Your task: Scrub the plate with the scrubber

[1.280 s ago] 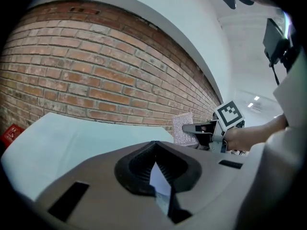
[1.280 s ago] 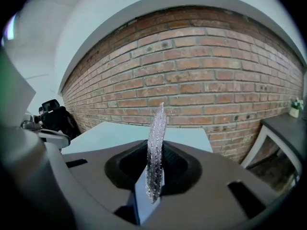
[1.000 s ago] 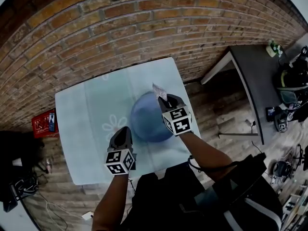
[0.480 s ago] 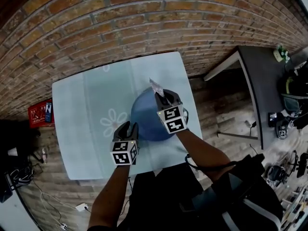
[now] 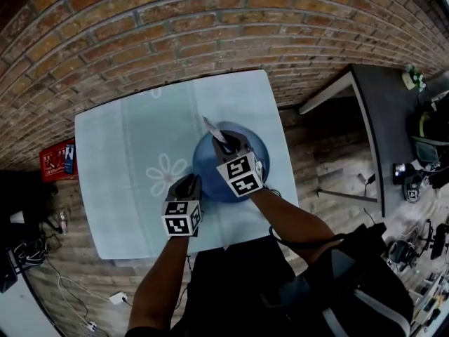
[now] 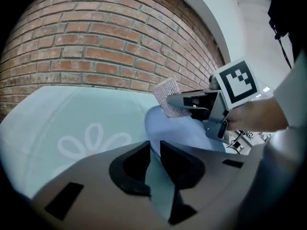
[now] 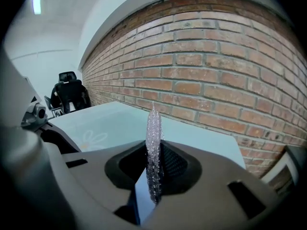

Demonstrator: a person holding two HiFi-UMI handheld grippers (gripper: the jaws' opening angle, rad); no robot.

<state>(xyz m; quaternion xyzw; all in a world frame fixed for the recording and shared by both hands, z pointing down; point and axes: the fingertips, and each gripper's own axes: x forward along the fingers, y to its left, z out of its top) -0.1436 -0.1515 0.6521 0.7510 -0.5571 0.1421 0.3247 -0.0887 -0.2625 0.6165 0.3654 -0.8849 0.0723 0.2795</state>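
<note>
The left tongs [image 6: 154,147] were pressed together on the near rim of the round blue plate [image 6: 184,135], which lay just ahead of them on the pale teal tablecloth [image 5: 119,167]. The right tongs [image 7: 153,150] pinched the silvery mesh scrubber [image 7: 153,123] edge-on, over the plate's middle. Only a thin lip seemed held, so a hard stroke might twist the plate free or slide it, and the floppy mesh could fold or slip out. The right tongs' own view showed no plate, so contact between scrubber and plate could not be told, and from above their body covered the plate's centre.
</note>
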